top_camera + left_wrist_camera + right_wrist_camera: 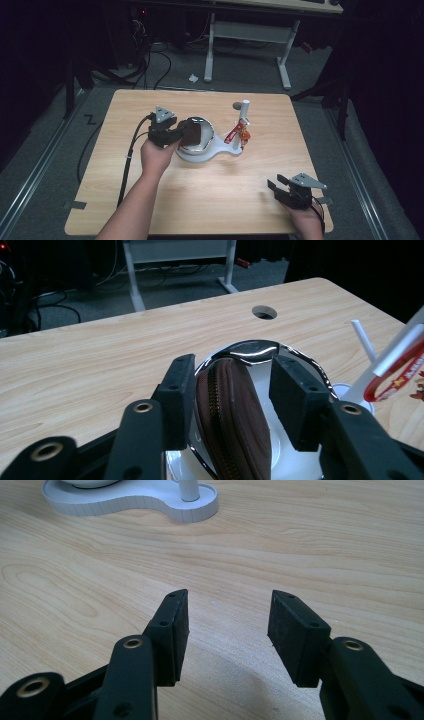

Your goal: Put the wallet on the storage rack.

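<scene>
While my left gripper (pixel 232 405) sits w/ jaws apart around the brown zip pouch (pixel 231 425), which stands on edge in the shiny bowl (pixel 250 347) of the white stand (pixel 200 152), I'd judge it's pick or release. Keep pads square to pouch sides, clear of the rim. Right gripper (pixel 227 630) wide open, holding nothing, over bare table (pixel 75 570).

Brown zipped pouch (pixel 232 425) upright, seemingly in bowl (pixel 260 349).

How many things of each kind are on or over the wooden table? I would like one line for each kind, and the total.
Grippers: 2, left gripper and right gripper
White stand: 1
Shiny bowl: 1
Brown zip pouch: 1
Red keyring charm: 1
Total: 6
</scene>
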The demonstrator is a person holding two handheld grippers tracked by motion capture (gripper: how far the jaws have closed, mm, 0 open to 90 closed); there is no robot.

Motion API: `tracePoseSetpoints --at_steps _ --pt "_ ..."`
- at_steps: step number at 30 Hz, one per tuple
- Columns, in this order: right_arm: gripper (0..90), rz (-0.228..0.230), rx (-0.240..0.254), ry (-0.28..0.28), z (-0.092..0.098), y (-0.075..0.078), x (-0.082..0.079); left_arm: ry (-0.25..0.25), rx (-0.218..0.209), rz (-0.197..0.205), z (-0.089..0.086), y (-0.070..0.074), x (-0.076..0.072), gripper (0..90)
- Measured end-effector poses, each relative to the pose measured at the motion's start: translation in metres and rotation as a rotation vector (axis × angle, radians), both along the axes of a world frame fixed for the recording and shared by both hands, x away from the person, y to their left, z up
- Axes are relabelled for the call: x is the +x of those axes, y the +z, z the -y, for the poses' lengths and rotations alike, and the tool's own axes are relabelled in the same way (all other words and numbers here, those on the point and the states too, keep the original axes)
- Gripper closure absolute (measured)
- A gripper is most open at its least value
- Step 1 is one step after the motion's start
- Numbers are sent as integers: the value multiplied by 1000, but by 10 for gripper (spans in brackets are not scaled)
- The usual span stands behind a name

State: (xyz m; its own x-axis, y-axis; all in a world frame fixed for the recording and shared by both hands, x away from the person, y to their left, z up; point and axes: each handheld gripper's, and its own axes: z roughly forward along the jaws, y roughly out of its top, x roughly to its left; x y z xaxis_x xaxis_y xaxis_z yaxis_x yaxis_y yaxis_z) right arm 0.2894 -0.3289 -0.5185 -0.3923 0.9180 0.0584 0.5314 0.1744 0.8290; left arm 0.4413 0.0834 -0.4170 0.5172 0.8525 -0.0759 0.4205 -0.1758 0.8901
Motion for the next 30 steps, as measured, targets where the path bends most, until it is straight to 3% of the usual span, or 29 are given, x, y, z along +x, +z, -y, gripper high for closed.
tracePoseSetpoints --at_steps 6,10,15,21,30 --pt "510 0 -1 -1 0 0 0 -31 -15 -5 -8 3 -9 457" --pt "510 -3 1 -3 0 -1 1 -39 -18 10 -14 4 -17 433" --pt "510 -3 -1 4 -1 -1 1 -65 -53 27 -24 3 -29 381" --pt "510 -8 -10 3 -3 -2 0 -79 -83 48 -46 6 -46 349" --pt "503 -2 -32 12 -5 -1 0 -74 -81 17 -84 -8 -70 296"
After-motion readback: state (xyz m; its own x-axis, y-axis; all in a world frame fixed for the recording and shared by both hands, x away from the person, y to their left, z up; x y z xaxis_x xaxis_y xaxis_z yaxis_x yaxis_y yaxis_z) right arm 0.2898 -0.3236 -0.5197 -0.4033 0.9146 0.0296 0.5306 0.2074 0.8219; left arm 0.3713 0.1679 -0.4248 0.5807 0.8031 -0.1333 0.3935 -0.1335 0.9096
